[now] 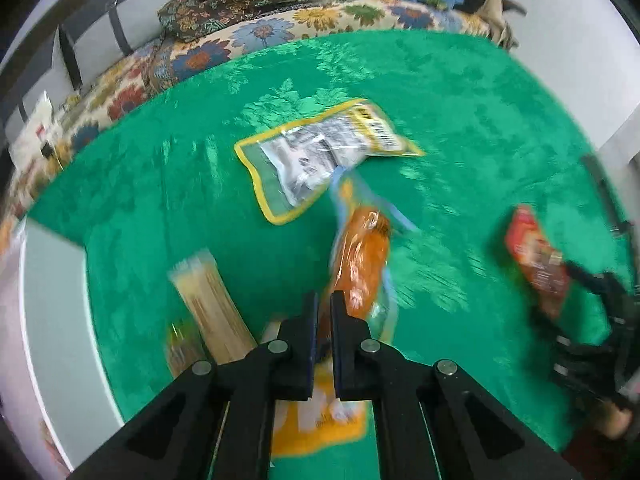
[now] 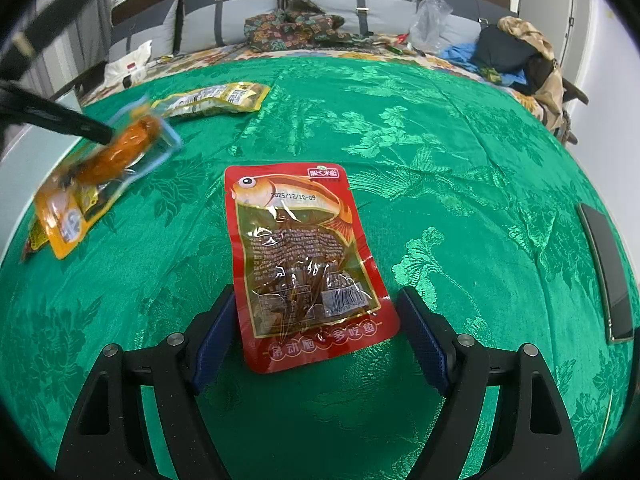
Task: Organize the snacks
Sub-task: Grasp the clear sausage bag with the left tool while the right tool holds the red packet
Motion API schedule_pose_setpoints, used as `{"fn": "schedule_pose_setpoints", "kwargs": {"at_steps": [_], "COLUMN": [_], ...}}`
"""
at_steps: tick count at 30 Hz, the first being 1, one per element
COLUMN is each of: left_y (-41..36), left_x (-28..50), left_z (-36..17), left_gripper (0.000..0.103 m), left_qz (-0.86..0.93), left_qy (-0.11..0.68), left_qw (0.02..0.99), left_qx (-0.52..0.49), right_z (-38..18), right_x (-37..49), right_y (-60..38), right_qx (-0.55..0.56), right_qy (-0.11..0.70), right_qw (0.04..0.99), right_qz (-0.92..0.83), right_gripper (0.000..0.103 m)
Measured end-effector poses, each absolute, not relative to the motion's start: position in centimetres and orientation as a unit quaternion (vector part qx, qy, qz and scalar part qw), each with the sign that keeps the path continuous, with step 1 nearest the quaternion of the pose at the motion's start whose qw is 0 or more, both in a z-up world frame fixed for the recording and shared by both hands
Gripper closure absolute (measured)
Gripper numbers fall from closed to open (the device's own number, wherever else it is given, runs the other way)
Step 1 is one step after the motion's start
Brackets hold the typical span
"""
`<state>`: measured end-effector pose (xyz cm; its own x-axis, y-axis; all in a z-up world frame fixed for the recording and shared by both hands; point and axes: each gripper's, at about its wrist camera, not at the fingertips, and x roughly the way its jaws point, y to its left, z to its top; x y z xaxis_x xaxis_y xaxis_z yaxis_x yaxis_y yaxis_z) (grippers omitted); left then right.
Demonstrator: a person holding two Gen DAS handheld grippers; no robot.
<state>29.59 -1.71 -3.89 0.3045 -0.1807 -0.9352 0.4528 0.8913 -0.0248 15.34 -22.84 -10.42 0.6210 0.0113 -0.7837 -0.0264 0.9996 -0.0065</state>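
Observation:
My left gripper (image 1: 325,300) is shut on an orange snack pouch (image 1: 362,264) and holds it above the green cloth; the pouch also shows in the right wrist view (image 2: 108,160), pinched by the left gripper (image 2: 106,136). My right gripper (image 2: 316,320) is open, its fingers either side of the lower end of a red fish snack packet (image 2: 300,260) lying flat on the cloth. That red packet shows in the left wrist view (image 1: 536,256), with the right gripper (image 1: 580,280) at it. A yellow-edged packet (image 1: 320,152) lies further back and also shows in the right wrist view (image 2: 216,100).
A beige packet (image 1: 208,304) lies near the white edge (image 1: 52,312) at the left. A dark phone (image 2: 608,272) lies on the green cloth (image 2: 440,160) at the right. Cushions, clothes and bags (image 2: 512,52) sit on the sofa behind.

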Motion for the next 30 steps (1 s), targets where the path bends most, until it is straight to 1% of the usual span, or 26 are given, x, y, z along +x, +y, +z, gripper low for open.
{"fn": "schedule_pose_setpoints", "kwargs": {"at_steps": [4, 6, 7, 8, 10, 11, 12, 13, 14, 15, 16, 20, 21, 23, 25, 27, 30], "left_y": [-1.1, -1.8, -2.3, -2.8, -3.4, -3.4, -3.1, -2.3, -1.6, -0.9, -0.1, 0.6, -0.1, -3.5, -7.3, -9.6, -10.2], "left_x": [26.3, 24.6, 23.7, 22.9, 21.6, 21.6, 21.5, 22.0, 22.5, 23.1, 23.9, 26.4, 26.5, 26.0, 25.1, 25.0, 26.7], "left_z": [-2.0, -1.4, -1.3, -1.5, -1.6, -1.6, -1.4, -1.0, -0.7, -0.5, -0.3, -1.0, -1.5, -2.9, -4.5, -6.1, -8.8], "left_gripper": [0.096, 0.089, 0.079, 0.063, 0.045, 0.041, 0.041, 0.037, 0.029, 0.025, 0.022, 0.022, 0.022, 0.022, 0.022, 0.022, 0.022], "left_qz": [-0.225, -0.242, -0.262, -0.281, -0.300, -0.303, -0.304, -0.298, -0.289, -0.276, -0.259, -0.239, -0.244, -0.267, -0.285, -0.275, -0.245], "left_qy": [0.556, 0.550, 0.552, 0.555, 0.553, 0.551, 0.550, 0.545, 0.540, 0.534, 0.528, 0.544, 0.550, 0.552, 0.539, 0.527, 0.554], "left_qw": [0.797, 0.795, 0.788, 0.778, 0.772, 0.772, 0.774, 0.781, 0.789, 0.798, 0.808, 0.804, 0.798, 0.786, 0.778, 0.783, 0.778], "left_qx": [0.071, 0.076, 0.077, 0.081, 0.092, 0.089, 0.080, 0.061, 0.051, 0.042, 0.034, 0.016, 0.025, 0.078, 0.149, 0.186, 0.166], "right_z": [-10.4, -10.4, -10.4, -10.4, -10.4, -10.4, -10.4, -10.4, -10.4, -10.4, -10.4, -10.4, -10.4, -10.4, -10.4, -10.4, -10.4], "right_x": [15.3, 15.3, 15.3, 15.3, 15.3, 15.3, 15.3, 15.3, 15.3, 15.3, 15.3, 15.3, 15.3, 15.3, 15.3, 15.3, 15.4], "right_y": [-22.9, -22.9, -22.9, -22.9, -22.9, -22.9, -22.9, -22.9, -22.9, -22.9, -22.9, -22.9, -22.9, -22.9, -22.9, -22.9, -23.0], "right_qx": [-0.009, -0.008, -0.008, -0.008, -0.008, -0.008, -0.008, -0.008, -0.008, -0.008, -0.008, -0.008, -0.008, -0.008, -0.007, -0.007, -0.007], "right_qy": [0.435, 0.435, 0.435, 0.435, 0.435, 0.435, 0.435, 0.435, 0.435, 0.435, 0.435, 0.436, 0.436, 0.436, 0.436, 0.436, 0.436], "right_qw": [0.900, 0.900, 0.900, 0.900, 0.900, 0.900, 0.900, 0.900, 0.900, 0.900, 0.900, 0.900, 0.900, 0.900, 0.900, 0.900, 0.900], "right_qz": [0.010, 0.010, 0.010, 0.010, 0.010, 0.010, 0.010, 0.010, 0.010, 0.010, 0.010, 0.010, 0.010, 0.010, 0.010, 0.010, 0.010], "right_gripper": [0.021, 0.021, 0.021, 0.021, 0.021, 0.021, 0.021, 0.021, 0.021, 0.021, 0.021, 0.021, 0.021, 0.021, 0.021, 0.021, 0.021]}}
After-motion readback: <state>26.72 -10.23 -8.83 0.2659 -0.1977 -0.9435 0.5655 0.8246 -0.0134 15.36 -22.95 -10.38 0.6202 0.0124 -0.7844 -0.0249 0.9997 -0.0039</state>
